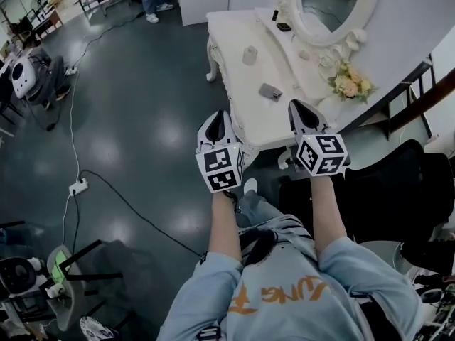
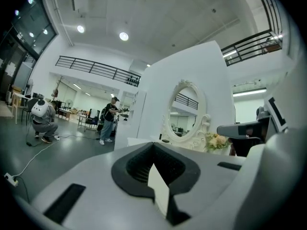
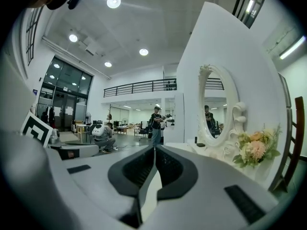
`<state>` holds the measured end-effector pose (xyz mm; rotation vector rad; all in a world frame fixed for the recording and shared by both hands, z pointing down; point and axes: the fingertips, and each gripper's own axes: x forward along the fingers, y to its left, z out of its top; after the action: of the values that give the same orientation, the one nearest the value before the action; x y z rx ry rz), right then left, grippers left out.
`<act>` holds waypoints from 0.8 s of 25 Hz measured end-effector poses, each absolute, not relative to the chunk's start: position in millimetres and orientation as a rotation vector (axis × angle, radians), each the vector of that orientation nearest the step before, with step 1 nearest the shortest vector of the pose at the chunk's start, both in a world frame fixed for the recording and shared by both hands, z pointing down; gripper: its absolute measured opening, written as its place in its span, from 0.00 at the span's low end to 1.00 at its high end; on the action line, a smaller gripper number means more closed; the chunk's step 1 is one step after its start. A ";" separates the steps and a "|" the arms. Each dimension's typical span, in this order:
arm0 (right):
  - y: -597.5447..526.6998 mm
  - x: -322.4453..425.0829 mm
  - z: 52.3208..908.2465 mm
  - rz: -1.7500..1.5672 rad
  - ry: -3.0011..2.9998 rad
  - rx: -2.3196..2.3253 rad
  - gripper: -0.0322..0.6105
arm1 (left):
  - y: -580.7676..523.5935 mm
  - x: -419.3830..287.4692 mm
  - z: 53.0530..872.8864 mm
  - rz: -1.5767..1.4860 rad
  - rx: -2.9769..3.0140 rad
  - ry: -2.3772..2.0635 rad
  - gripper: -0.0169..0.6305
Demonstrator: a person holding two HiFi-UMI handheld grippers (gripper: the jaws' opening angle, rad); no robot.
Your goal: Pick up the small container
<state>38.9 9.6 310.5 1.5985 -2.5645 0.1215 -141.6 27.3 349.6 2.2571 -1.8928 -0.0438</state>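
Nothing is lifted yet: the left gripper [image 1: 219, 116] and right gripper [image 1: 298, 106], jaws together and empty, hover at the table's [image 1: 231, 38] near edge, with the container [image 1: 249, 55] untouched farther in.

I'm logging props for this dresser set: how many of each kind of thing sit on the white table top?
small pale cylindrical container: 1
flat grey rectangular object: 1
small black object by the mirror's base: 1
bunch of pale flowers: 1
oval white-framed mirror: 1
Total: 5. Any smaller bits near the mirror are too small to tell.
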 end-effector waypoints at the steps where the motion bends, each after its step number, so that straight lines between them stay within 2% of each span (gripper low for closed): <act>1: 2.6 43.5 313.0 0.131 -2.559 1.610 0.10 | 21.1 -136.7 351.5 -0.033 2.267 -1.883 0.06; 20: -192.8 64.7 355.9 0.320 -2.614 1.602 0.10 | -162.2 -94.9 383.3 0.159 2.299 -1.825 0.06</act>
<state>64.7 -192.8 355.9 1.6016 -2.6136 0.3195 -94.9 -162.2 383.3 2.2986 -1.8246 0.1590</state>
